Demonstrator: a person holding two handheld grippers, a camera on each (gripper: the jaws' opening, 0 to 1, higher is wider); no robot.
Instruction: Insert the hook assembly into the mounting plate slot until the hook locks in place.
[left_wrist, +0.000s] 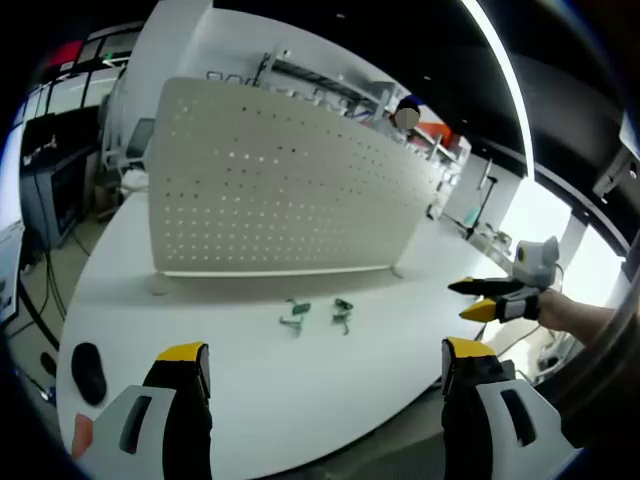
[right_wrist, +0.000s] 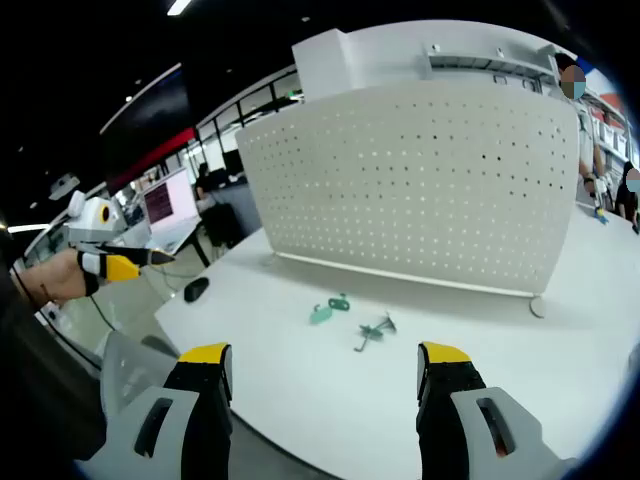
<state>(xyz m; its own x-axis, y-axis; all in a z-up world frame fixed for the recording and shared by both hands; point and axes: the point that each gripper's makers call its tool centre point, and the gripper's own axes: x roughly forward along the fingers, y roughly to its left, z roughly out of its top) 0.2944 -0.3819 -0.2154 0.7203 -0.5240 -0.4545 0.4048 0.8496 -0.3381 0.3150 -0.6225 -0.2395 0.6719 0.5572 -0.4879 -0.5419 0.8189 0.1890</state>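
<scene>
A white perforated mounting plate (left_wrist: 280, 180) stands upright on the white table (left_wrist: 250, 400). Two small green hook pieces (left_wrist: 295, 315) (left_wrist: 343, 312) lie on the table just in front of it. My left gripper (left_wrist: 325, 360) hangs open over the near table edge, well short of the hooks, with nothing between its jaws. My right gripper (left_wrist: 490, 298) comes in from the right, held off past the table's edge. In the right gripper view the plate (right_wrist: 420, 180) rises behind the two hooks (right_wrist: 328, 310) (right_wrist: 372, 330), and the right gripper (right_wrist: 325, 365) stands open and empty. The left gripper (right_wrist: 115, 265) shows far left.
A black mouse-like object (left_wrist: 88, 370) (right_wrist: 196, 289) lies near the table's left end. The plate rests on a round foot (right_wrist: 538, 305). Desks, monitors and shelving fill the room behind, with people in the background.
</scene>
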